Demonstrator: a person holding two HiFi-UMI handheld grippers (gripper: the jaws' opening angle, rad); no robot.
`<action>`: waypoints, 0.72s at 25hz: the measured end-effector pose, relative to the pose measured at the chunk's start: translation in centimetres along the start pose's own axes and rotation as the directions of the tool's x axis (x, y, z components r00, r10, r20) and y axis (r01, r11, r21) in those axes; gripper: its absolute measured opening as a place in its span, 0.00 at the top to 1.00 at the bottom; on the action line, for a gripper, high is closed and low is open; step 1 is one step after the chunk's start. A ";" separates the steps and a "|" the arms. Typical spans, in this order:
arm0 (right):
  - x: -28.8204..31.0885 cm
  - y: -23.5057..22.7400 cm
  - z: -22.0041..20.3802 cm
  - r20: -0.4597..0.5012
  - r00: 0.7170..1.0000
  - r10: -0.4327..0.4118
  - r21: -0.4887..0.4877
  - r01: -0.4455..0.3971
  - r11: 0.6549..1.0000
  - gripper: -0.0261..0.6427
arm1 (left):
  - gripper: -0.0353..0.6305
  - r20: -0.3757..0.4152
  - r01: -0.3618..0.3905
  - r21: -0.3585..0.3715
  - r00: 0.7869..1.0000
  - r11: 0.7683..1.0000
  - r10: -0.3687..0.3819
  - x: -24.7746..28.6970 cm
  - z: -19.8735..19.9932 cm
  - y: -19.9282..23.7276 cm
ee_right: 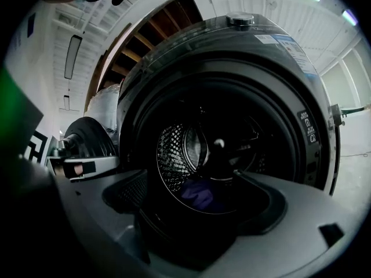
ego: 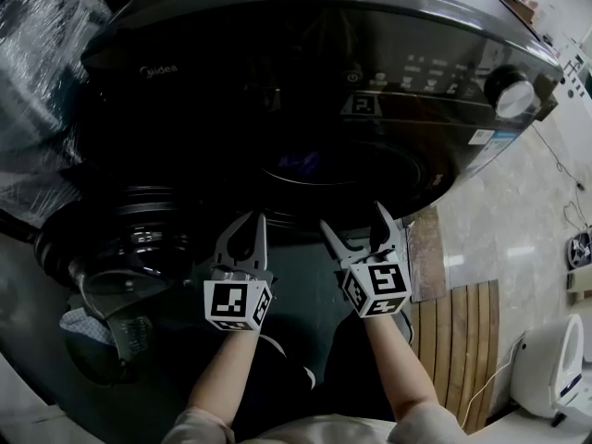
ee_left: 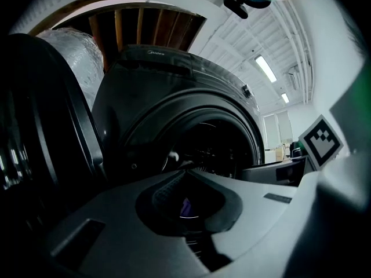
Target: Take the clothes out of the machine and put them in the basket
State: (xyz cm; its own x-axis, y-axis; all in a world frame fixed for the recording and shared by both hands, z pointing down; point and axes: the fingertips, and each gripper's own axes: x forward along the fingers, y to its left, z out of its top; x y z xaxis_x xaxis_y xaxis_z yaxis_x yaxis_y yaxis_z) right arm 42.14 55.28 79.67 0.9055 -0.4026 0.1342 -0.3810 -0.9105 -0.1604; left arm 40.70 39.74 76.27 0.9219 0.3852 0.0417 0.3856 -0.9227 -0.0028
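Dark-grey machine [ego: 277, 54] stands with its door [ego: 120, 239] swung open to the left, exposing the drum [ee_right: 191, 149]. Left gripper [ego: 253, 222] sits just before the opening with its jaw tips pressed together on nothing; right gripper [ego: 354, 220], beside it, has its jaws spread and empty. Purple cloth [ee_right: 200, 193] lies low in the drum, clear of both grippers.
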 end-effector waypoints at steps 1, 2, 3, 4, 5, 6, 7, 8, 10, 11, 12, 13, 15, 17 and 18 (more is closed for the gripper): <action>0.0 0.1 -0.3 -0.006 1.000 0.003 0.001 -0.003 1.000 0.29 | 0.92 0.003 -0.002 -0.002 1.000 1.000 0.002 -0.1 0.1 -0.1; 0.1 0.1 -0.5 -0.011 1.000 0.005 0.003 -0.005 1.000 0.29 | 0.92 0.006 -0.004 0.000 1.000 1.000 0.004 -0.2 0.3 -0.3; 0.2 0.2 -0.7 -0.016 1.000 0.007 0.006 -0.007 1.000 0.29 | 0.92 0.007 -0.006 0.002 1.000 1.000 0.006 -0.2 0.3 -0.3; 0.3 0.3 -0.9 -0.020 1.000 0.010 0.010 -0.009 1.000 0.29 | 0.92 0.005 -0.008 0.003 1.000 1.000 0.008 -0.3 0.3 -0.4; 0.5 0.3 -1.1 -0.023 1.000 0.012 0.013 -0.011 1.000 0.29 | 0.92 0.002 -0.008 0.002 1.000 1.000 0.008 -0.4 0.2 -0.4; 0.7 0.4 -1.2 -0.025 1.000 0.014 0.015 -0.013 1.000 0.29 | 0.92 -0.003 -0.009 0.001 1.000 1.000 0.009 -0.5 -0.1 -0.5; 0.8 0.4 -1.4 -0.027 1.000 0.015 0.016 -0.014 1.000 0.29 | 0.92 -0.008 -0.008 0.003 1.000 1.000 0.008 -0.5 -0.3 -0.6; 1.0 0.4 -1.6 -0.029 0.999 0.014 0.017 -0.014 1.000 0.29 | 0.92 -0.013 -0.005 0.007 1.000 1.000 0.005 -0.6 -0.6 -0.7; 1.2 0.3 -2.1 -0.035 0.999 0.011 0.017 -0.010 1.000 0.29 | 0.92 -0.021 0.001 0.010 1.000 1.000 0.000 -0.7 -0.9 -0.8; 1.4 0.2 -2.3 -0.040 0.999 0.010 0.016 -0.009 1.000 0.29 | 0.92 -0.020 0.001 0.005 1.000 1.000 -0.001 -0.8 -1.0 -0.8; 1.5 0.2 -2.5 -0.045 0.999 0.009 0.015 -0.009 1.000 0.29 | 0.92 -0.018 0.001 0.001 1.000 1.000 -0.001 -0.8 -0.9 -0.8; 1.6 0.2 -2.7 -0.048 0.999 0.009 0.016 -0.008 1.000 0.29 | 0.92 -0.014 0.003 -0.002 1.000 1.000 -0.003 -0.9 -0.8 -0.8; 1.9 0.2 -2.9 -0.054 0.999 0.008 0.019 -0.007 1.000 0.29 | 0.92 -0.006 0.009 -0.003 1.000 1.000 -0.009 -1.0 -0.4 -0.8; 2.2 0.3 -3.1 -0.061 0.998 0.009 0.017 -0.008 1.000 0.29 | 0.92 0.002 0.016 -0.015 1.000 1.000 -0.016 -1.2 0.0 -0.7; 2.5 0.3 -3.2 -0.065 0.998 0.010 0.014 -0.009 1.000 0.29 | 0.92 0.008 0.019 -0.024 1.000 1.000 -0.019 -1.3 0.3 -0.7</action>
State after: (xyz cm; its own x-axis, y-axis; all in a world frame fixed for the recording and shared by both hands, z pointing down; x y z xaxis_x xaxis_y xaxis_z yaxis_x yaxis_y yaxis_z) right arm 43.66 53.71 83.10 0.8874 -0.4173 0.1959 -0.3869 -0.9053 -0.1754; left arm 39.25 39.86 75.94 0.9147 0.4026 0.0337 0.4021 -0.9153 0.0220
